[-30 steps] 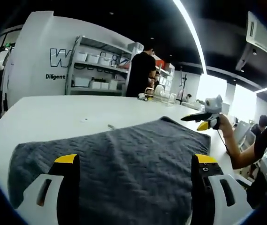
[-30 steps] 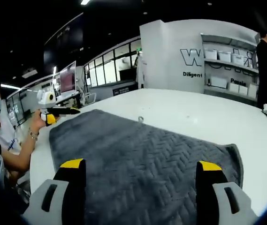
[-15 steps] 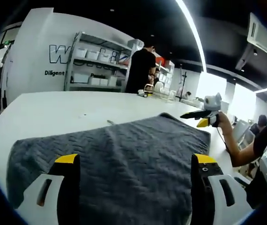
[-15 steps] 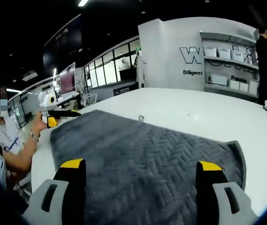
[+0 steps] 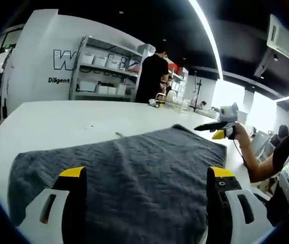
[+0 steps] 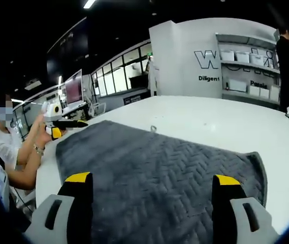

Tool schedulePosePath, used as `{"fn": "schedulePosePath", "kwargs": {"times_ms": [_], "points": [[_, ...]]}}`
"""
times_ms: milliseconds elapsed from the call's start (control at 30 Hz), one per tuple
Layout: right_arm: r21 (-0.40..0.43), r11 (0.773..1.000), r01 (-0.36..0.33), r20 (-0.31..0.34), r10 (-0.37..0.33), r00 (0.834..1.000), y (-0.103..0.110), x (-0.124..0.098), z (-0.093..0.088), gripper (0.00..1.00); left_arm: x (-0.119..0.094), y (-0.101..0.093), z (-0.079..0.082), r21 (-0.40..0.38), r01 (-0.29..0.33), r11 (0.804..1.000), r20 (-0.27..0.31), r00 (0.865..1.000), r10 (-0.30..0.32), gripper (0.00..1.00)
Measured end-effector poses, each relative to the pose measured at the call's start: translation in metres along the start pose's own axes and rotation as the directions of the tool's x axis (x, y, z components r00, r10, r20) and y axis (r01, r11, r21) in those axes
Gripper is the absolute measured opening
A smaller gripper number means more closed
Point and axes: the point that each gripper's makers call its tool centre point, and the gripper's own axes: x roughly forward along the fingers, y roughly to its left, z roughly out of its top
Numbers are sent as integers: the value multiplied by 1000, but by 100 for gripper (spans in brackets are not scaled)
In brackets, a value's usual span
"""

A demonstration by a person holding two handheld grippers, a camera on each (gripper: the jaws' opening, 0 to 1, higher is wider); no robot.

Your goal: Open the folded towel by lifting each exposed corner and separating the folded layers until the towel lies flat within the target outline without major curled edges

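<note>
Grey towel [image 5: 134, 173] lies spread flat on the white worktop [image 5: 58, 119], barely changed over the last second, my left gripper [image 5: 141, 203] and right gripper [image 6: 152, 203] both apart, empty, so unfolding looks done.

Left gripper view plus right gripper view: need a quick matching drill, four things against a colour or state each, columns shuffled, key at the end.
Things:
1. towel
2. table
3. left hand-held gripper
4. standing person

Colour or state:
A. white, bare top beyond the cloth
B. dark grey, herringbone weave, spread on the table
C. in black, by the shelves
D. jaws wide apart, yellow-tipped, holding nothing

Pairs: 1-B, 2-A, 3-D, 4-C
</note>
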Motion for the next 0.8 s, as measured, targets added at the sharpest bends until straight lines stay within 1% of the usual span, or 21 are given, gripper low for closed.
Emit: {"fn": "schedulePosePath", "kwargs": {"times_ms": [167,333,467,800], "points": [[-2,1000,-2,-10,2,1000,0,2,-2,99,1,0,-2,2,2,1000,-14,1000,-2,97],[-2,1000,-2,-19,2,1000,1,4,-4,99,-1,-1,0,0,4,1000,-1,1000,-4,97],[2,1000,1,-18,-1,1000,0,4,-4,99,-1,1,1,6,0,1000,-5,1000,0,97],[5,1000,0,-25,0,1000,0,4,-6,99,1,-3,-1,2,11,1000,-10,1000,-11,96]]}}
